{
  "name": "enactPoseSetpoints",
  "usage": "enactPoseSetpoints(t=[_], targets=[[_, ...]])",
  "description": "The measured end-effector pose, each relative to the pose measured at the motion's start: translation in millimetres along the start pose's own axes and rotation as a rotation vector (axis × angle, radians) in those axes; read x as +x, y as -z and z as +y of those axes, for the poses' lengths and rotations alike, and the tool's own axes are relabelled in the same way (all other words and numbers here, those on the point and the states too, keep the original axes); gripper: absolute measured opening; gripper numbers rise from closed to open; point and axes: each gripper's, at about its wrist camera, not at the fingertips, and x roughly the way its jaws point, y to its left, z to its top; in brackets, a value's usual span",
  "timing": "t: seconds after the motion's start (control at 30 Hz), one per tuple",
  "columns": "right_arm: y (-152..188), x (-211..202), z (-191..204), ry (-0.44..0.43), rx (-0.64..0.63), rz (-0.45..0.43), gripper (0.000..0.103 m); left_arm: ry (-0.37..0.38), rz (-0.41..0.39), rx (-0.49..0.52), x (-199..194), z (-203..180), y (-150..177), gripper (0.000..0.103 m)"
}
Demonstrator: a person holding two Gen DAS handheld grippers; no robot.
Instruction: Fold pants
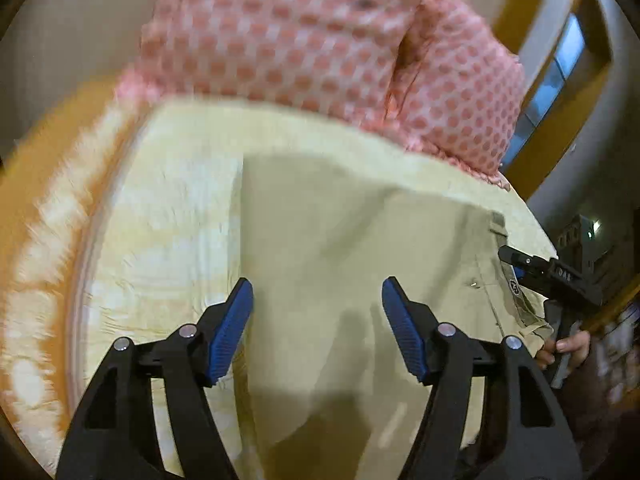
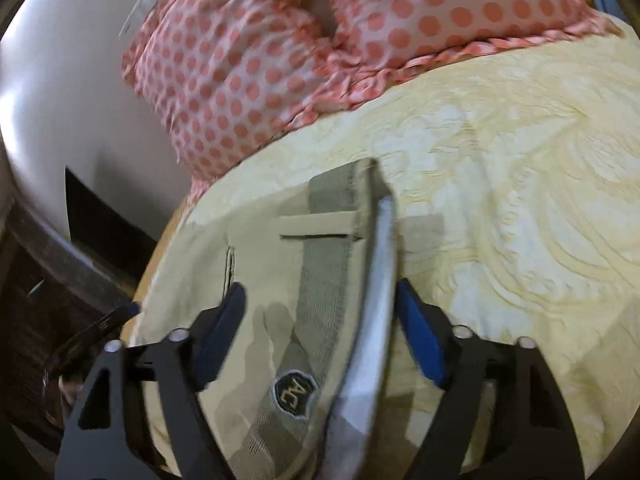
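Khaki pants (image 1: 340,248) lie spread on a pale yellow bedspread (image 1: 168,200). My left gripper (image 1: 318,304) is open and empty, its blue pads hovering over the pant fabric. My right gripper shows in the left wrist view (image 1: 516,260) at the waistband on the right. In the right wrist view the right gripper (image 2: 320,304) is open, straddling the waistband (image 2: 332,248), with its grey lining, a belt loop and a round "AC" label (image 2: 295,392). The fabric passes between the open fingers without being pinched.
Two pink polka-dot pillows (image 1: 320,36) (image 2: 280,48) lie at the head of the bed beyond the pants. The bed's edge and dark furniture (image 2: 48,272) are at left in the right wrist view. A window (image 1: 560,64) is at the right.
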Motion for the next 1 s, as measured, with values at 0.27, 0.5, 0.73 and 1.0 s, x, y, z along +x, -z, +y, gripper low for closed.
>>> enactPoseSetpoints(t=[0.27,0.5,0.73,1.0], targets=[[4.0,2.8,-4.3,-0.051,-0.040,0.061,0.033,0.076,0.117,0.034,29.0,-9.8,-11.6,0.087],[1.2,7.6,-7.4,-0.087,0.002,0.088,0.043,0.000,0.132,-0.045,21.6,8.2,-13.5,0.083],[4.3,9.2,-9.7,-0.222,0.042,0.137,0.019,0.018,0.125,0.031,27.9,-14.3,-17.6,0.026],[-57.2,8.7,1.4,-0.224,0.025,0.011,0.017,0.022,-0.017,0.082,36.7,-32.6,-82.4,0.009]])
